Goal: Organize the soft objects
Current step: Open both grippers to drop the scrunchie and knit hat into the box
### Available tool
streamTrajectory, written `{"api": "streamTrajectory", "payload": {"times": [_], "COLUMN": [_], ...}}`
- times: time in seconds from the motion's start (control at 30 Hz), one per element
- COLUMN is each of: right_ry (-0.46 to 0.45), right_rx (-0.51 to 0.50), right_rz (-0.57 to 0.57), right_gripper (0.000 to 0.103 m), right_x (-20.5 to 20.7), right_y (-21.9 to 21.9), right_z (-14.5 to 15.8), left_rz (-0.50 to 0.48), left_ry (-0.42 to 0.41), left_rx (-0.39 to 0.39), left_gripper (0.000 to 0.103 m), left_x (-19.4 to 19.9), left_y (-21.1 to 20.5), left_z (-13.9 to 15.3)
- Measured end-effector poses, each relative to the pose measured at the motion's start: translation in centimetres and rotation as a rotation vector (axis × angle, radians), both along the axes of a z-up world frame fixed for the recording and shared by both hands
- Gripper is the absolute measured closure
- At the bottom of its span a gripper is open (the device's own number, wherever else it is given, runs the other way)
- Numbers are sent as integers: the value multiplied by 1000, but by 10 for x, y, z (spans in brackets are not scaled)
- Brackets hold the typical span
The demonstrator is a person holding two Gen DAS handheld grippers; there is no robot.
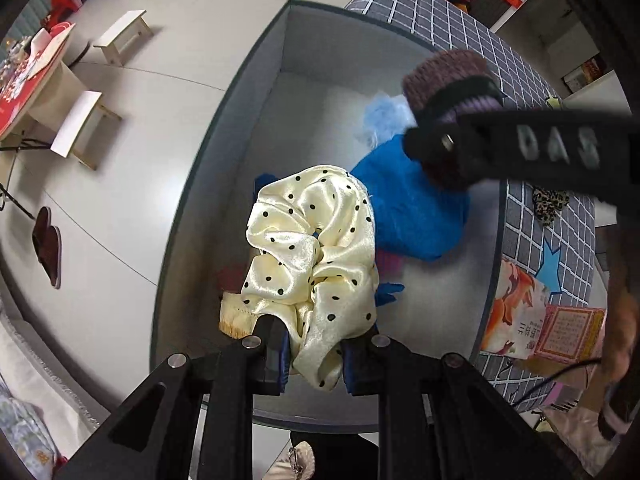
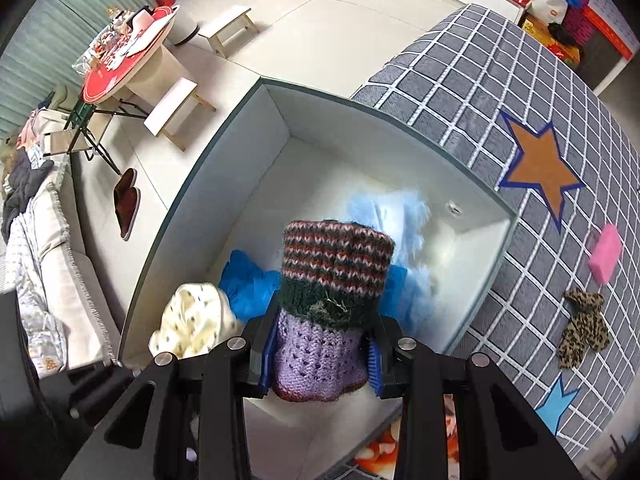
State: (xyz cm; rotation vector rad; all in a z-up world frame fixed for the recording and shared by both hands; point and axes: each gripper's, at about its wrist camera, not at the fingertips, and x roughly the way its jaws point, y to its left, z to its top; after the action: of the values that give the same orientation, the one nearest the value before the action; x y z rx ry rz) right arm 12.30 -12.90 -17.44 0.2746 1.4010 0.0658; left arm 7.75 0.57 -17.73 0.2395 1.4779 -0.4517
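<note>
Left gripper (image 1: 314, 356): clamped on cream polka-dot scrunchie (image 1: 316, 252), held over the box.
Right gripper (image 2: 322, 354): pinching striped knit cuff (image 2: 332, 300), lower end cut off behind the pads.
Box (image 2: 192, 196): grey-rimmed, holding blue fleece item (image 1: 408, 208) and pale blue fluffy piece (image 2: 404, 216), both partly hidden.
Grid-pattern cover (image 2: 480, 92): leopard-print scrunchie (image 2: 582, 334), pink block (image 2: 606, 252) blurred.

The left black two-finger gripper (image 1: 314, 354) pinched cloth between its blue pads; the right black gripper (image 2: 322, 354) clamped knitwear likewise.
</note>
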Motion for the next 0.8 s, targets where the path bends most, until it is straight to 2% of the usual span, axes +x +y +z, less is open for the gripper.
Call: {"api": "streamTrajectory", "payload": {"times": [0.3,0.43,0.47,0.53,0.6,0.67,0.73,0.8], "right_ry": [16,18,15,14,5,1,-5,-33], "right_rx": [-24,-24,-25,-35,-41,-48,-51,-54], "right_rz": [14,5,3,1,-10,-29,-54,-79], "right_gripper": [67,67,67,63,59,59,47,44], "right_x": [17,19,19,19,21,21,22,20], "right_y": [5,4,4,4,3,0,-4,-8], "right_z": [-9,-9,-8,-7,-4,-2,1,7], "left_rz": [6,2,0,-19,-44,-55,-73,-92], "left_ry": [6,4,4,11,13,-16,-25,-39], "left_rx": [-14,-17,-19,-22,-35,-57,-69,-63], "left_gripper": [79,75,70,54,26,22,22,22], "left_x": [4,5,5,4,4,3,1,-1], "left_y": [1,1,1,-1,-5,-6,-9,-12], "left_z": [-2,-2,-3,-2,1,9,14,18]}}
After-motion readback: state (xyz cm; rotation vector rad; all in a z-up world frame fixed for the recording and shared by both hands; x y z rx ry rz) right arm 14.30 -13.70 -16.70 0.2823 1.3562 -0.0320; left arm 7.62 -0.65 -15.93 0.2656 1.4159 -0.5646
